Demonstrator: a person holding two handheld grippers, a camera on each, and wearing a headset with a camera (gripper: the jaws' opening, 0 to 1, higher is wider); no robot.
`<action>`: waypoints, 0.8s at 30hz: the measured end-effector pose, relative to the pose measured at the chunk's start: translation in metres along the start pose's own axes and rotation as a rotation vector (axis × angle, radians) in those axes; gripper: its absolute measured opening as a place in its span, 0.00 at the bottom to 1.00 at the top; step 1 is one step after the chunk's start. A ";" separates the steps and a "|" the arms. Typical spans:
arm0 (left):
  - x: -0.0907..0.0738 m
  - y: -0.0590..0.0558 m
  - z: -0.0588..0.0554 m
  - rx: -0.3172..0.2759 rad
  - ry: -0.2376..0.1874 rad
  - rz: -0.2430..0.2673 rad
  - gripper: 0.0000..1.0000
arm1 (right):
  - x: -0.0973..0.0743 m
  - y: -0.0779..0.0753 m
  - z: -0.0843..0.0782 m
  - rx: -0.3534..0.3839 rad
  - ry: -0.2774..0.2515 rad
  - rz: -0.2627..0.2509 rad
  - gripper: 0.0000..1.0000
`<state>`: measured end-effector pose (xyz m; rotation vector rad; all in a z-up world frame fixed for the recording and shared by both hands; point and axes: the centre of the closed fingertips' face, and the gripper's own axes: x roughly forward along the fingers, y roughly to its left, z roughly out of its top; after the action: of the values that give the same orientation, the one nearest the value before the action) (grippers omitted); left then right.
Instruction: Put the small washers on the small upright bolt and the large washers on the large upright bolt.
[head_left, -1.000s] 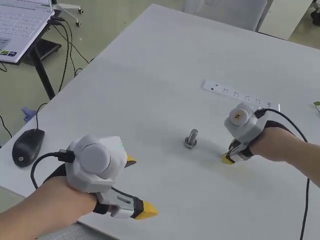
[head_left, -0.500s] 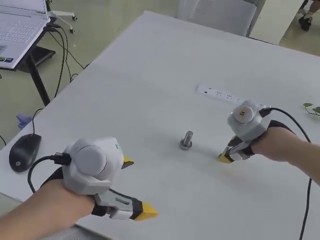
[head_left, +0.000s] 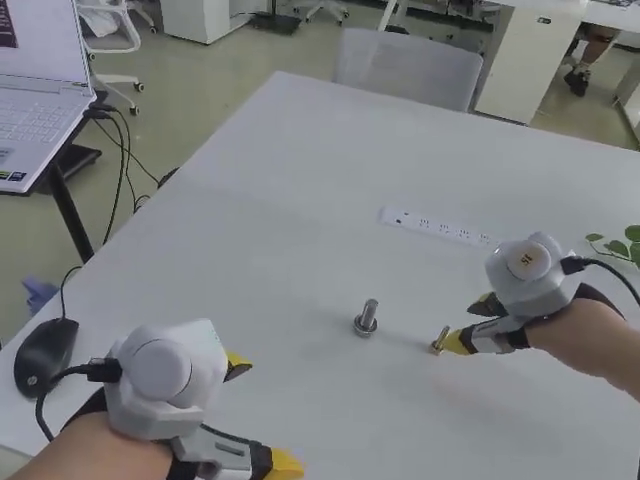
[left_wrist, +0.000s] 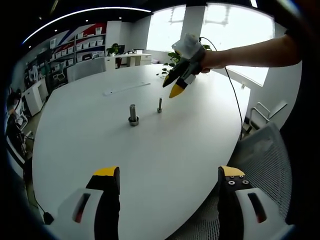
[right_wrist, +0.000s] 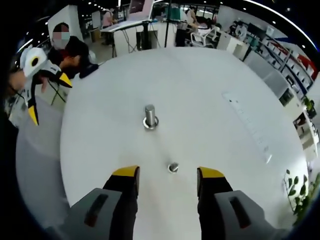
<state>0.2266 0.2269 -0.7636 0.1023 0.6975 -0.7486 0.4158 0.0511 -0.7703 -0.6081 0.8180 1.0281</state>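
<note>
With its yellow-tipped jaws parted and empty, the right gripper (head_left: 468, 322) hovers just beside the small upright bolt (head_left: 440, 340) on the white table (head_left: 300, 200); in the right gripper view the bolt stands just ahead of the gap between the jaws. The large upright bolt (head_left: 366, 317) stands nearby, while the left gripper (head_left: 260, 415), jaws spread wide and holding nothing, hangs at the near edge, well apart from both bolts.

We see a plain white tabletop (head_left: 300, 200). At mid-frame the large upright metal bolt (head_left: 366, 318) is silver-grey, and the small upright bolt (head_left: 439, 341) faintly brassy. The pale grey left gripper (head_left: 260, 415) and right gripper (head_left: 466, 322) have yellow tips. Lower left, the computer mouse (head_left: 38, 355) is black.
</note>
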 end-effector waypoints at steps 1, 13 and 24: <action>-0.002 0.000 -0.001 -0.001 0.003 0.000 0.81 | -0.004 0.004 0.002 0.030 -0.035 0.008 0.49; -0.013 0.000 0.006 0.021 -0.011 -0.005 0.83 | -0.045 0.013 0.006 0.219 -0.234 -0.057 0.59; -0.019 -0.002 0.011 0.028 -0.042 -0.015 0.85 | -0.073 0.040 -0.018 0.262 -0.387 -0.129 0.62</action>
<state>0.2214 0.2329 -0.7434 0.1061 0.6487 -0.7729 0.3540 0.0171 -0.7223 -0.2238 0.5511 0.8661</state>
